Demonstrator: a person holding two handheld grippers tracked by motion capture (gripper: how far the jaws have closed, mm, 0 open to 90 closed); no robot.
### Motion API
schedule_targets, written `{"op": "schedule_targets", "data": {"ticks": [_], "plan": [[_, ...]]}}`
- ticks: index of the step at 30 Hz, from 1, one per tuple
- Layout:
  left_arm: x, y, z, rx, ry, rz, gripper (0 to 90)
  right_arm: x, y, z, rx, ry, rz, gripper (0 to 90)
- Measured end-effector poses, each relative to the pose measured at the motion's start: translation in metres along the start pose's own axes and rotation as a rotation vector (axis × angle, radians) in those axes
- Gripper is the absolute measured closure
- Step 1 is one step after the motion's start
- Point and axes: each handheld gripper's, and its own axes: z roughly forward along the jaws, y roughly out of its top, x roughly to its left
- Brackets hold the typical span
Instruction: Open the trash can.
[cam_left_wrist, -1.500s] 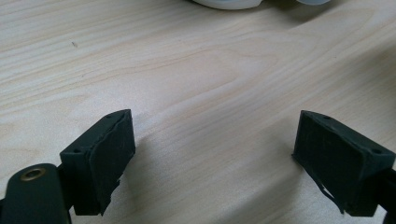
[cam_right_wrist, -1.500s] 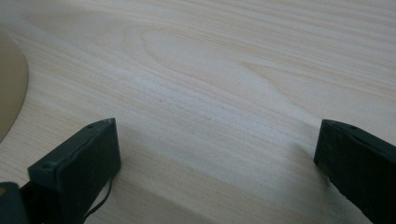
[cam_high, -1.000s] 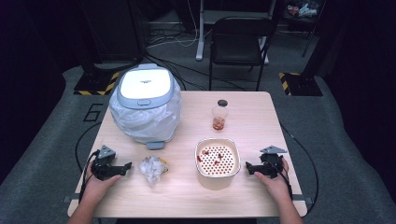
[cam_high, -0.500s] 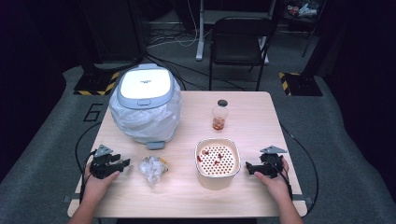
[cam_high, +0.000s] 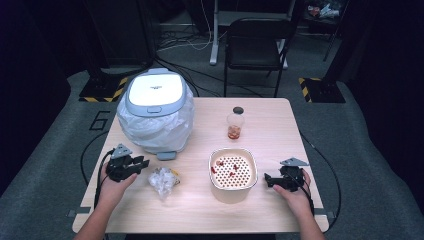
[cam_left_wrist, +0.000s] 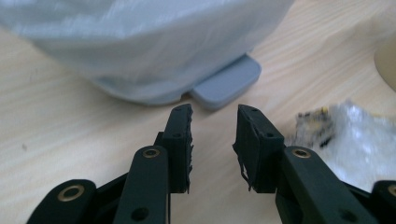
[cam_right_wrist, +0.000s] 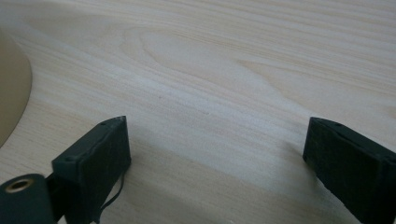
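Table of pale wood, seen from above, with my two hands coming in at six o'clock. At nine o'clock my left gripper hovers just above the wood. Its jaws have just been closing, yet they are released, a clear gap between them and nothing inside. In the left gripper view that gripper points at the grey pedal of the bag-lined bin, which sits at ten o'clock.

Just right of the left gripper, at about seven o'clock, lies the crumpled plastic wrapper. I judge picking it up to be the step in hand. To do it well I would swing the jaws right until the wrapper sits squarely between them, lower onto the thickest bunch, then pinch firmly, since thin film slips easily.

Near the centre stands a small jar with a dark lid. Below it, at five o'clock, sits a cream bowl with a perforated insert and a few red bits.

At four o'clock my right gripper rests on the table. Its jaws have just been closing slightly but stand wide apart, grasping nothing, bare wood between them.
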Motion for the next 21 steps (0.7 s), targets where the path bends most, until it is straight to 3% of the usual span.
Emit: {"op": "schedule_targets", "data": {"ticks": [7, 13, 15, 16, 21], "plan": [[-0.008, 0.013, 0.019, -0.012, -0.049, 0.038, 73.9, 0.001, 0.000, -0.004, 0.009, -0.003, 0.011, 15.0], [-0.004, 0.017, 0.037, -0.022, -0.084, -0.008, 76.3, 0.000, -0.001, -0.006, 0.002, -0.006, 0.005, 21.7], [-0.006, 0.020, 0.041, -0.008, -0.088, 0.000, 77.0, 0.000, -0.001, -0.007, 0.001, -0.004, 0.008, 25.1], [-0.005, 0.022, 0.044, -0.006, -0.083, 0.038, 77.3, -0.001, -0.001, -0.008, 0.002, -0.004, 0.005, 26.5], [-0.006, 0.021, 0.058, 0.022, -0.048, 0.075, 80.2, -0.002, -0.002, -0.012, 0.003, -0.004, 0.010, 28.9]]}}
